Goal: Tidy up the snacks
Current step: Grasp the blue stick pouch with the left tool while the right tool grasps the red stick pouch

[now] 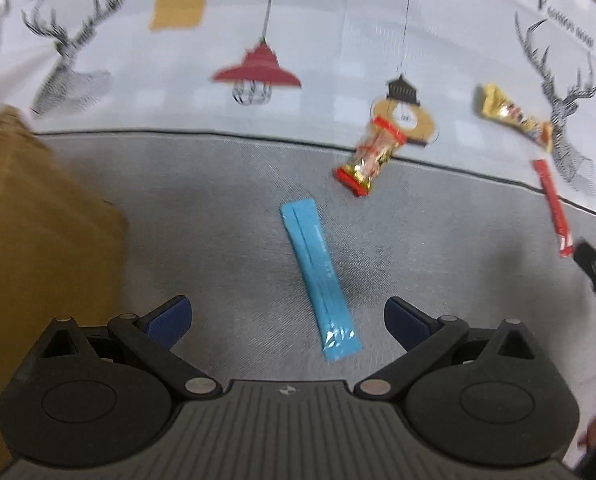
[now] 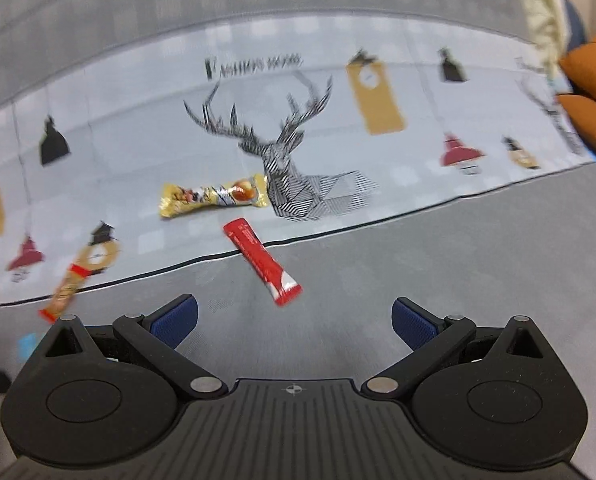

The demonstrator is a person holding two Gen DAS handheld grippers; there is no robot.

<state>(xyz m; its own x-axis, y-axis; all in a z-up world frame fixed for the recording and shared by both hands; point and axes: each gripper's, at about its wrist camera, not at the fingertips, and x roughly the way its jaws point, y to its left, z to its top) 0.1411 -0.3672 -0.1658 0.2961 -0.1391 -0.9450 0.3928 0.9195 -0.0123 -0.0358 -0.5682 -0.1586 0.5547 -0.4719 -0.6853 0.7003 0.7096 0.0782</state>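
Left wrist: deer-print cloth over grey surface

- Printed cloth: a line of dark stylised lettering above the deer head in the right wrist view, beginning with a tall "F"; the remaining letters are too blurred to read.
- The same lettering appears near the cloth's upper right edge in the left wrist view, above another deer, again legible only as "F".
- Blue sachet: faint print runs along its length, unreadable.
- Red sachet, gold wrapper: markings present, none legible.
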